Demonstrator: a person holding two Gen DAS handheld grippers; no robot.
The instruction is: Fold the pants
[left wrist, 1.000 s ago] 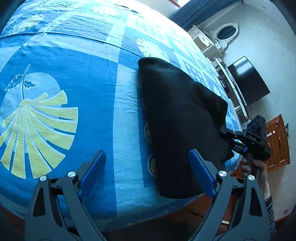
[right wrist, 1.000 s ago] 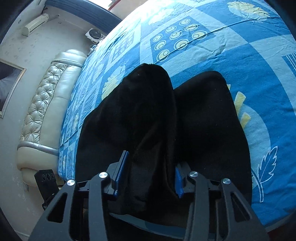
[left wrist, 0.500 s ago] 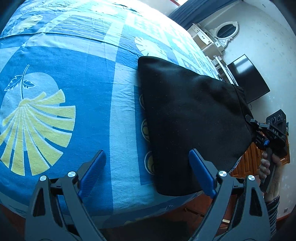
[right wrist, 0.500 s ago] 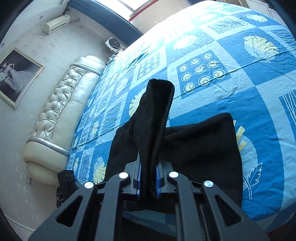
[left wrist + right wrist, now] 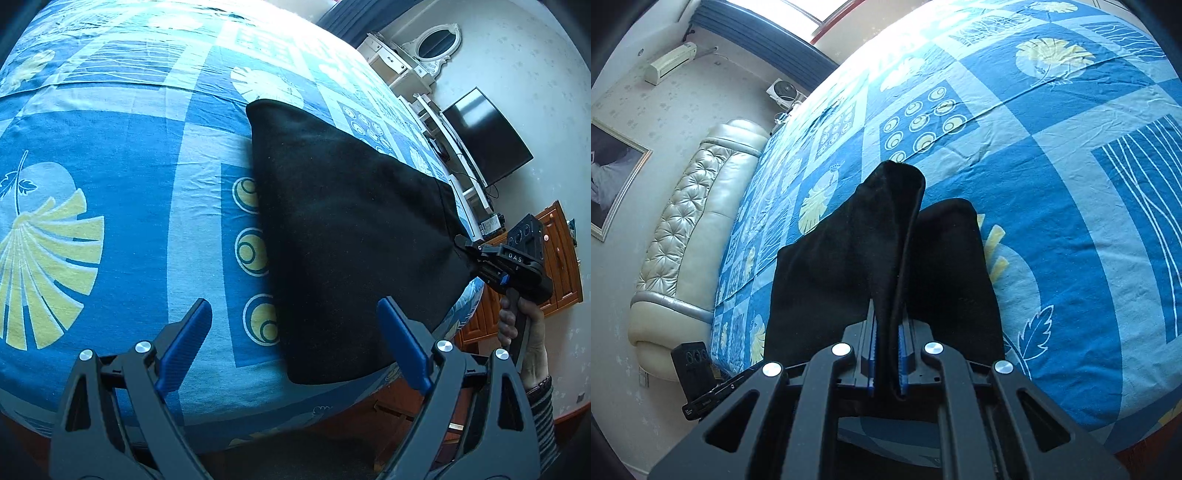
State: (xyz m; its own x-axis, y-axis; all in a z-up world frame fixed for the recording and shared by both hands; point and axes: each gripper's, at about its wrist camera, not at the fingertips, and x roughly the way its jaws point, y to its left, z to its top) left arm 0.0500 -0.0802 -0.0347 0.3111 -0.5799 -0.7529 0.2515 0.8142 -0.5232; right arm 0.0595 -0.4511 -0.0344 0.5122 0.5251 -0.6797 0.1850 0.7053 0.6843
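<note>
Right wrist: pants now pinched, lifted higher.

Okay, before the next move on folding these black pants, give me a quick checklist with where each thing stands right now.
1. Right gripper shut on the pants: ok, the black cloth is pinched between its blue pads.
2. Pinched part lifted off the bedspread: ok, the cloth rises taut to the gripper.
3. Left gripper open and free: ok, nothing between its fingers.
4. Left gripper lined up on the pants: not ok, only its right finger is over the near edge of the cloth.
5. Rest of the pants lying flat: cannot tell, the lifted fold hides part of them.
6. Bedspread beside the pants bare for the fold: ok.
</note>
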